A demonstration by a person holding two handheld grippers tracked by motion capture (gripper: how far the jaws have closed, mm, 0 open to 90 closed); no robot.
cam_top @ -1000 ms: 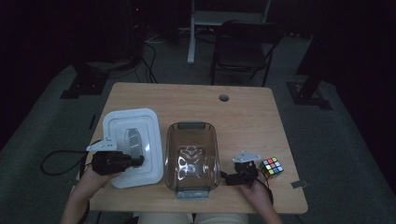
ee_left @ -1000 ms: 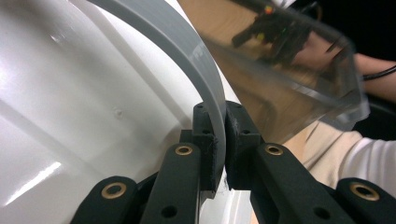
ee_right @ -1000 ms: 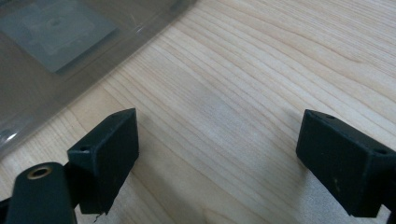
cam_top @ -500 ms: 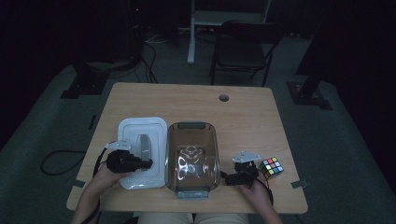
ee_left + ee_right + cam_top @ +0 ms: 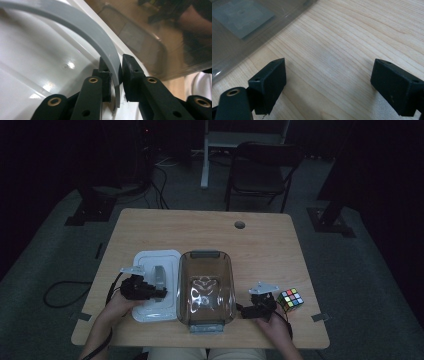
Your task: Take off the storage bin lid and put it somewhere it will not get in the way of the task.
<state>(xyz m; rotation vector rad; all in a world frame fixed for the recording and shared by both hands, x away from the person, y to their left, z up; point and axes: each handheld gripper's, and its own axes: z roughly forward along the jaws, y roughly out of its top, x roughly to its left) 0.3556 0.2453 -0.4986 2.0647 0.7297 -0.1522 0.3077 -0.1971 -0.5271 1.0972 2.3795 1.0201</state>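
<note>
A white lid [image 5: 150, 265] lies flat on the table, left of a clear brown bin [image 5: 204, 254]. My left gripper [image 5: 161, 293] reaches in from the left over the lid's near half. In the left gripper view its jaws [image 5: 116, 75] stand on either side of the lid's curved grey handle [image 5: 87, 27] and have just been opening. A thin gap shows at the right pad. My right gripper [image 5: 244, 310] rests right of the bin, with a colourful puzzle cube [image 5: 290, 299] beside it. Its jaws [image 5: 328, 85] are wide open over bare wood.
The bin's wall [image 5: 242, 22] is close to the right gripper's left jaw. A cable hole [image 5: 239, 225] lies in the far part of the table [image 5: 200, 230]. A chair [image 5: 260, 170] stands beyond the table, and a cable [image 5: 60, 290] loops on the floor at left.
The lid, held up and tilted a second ago, has come down flat on the table with the left gripper. The right gripper and the cube have stayed put.
</note>
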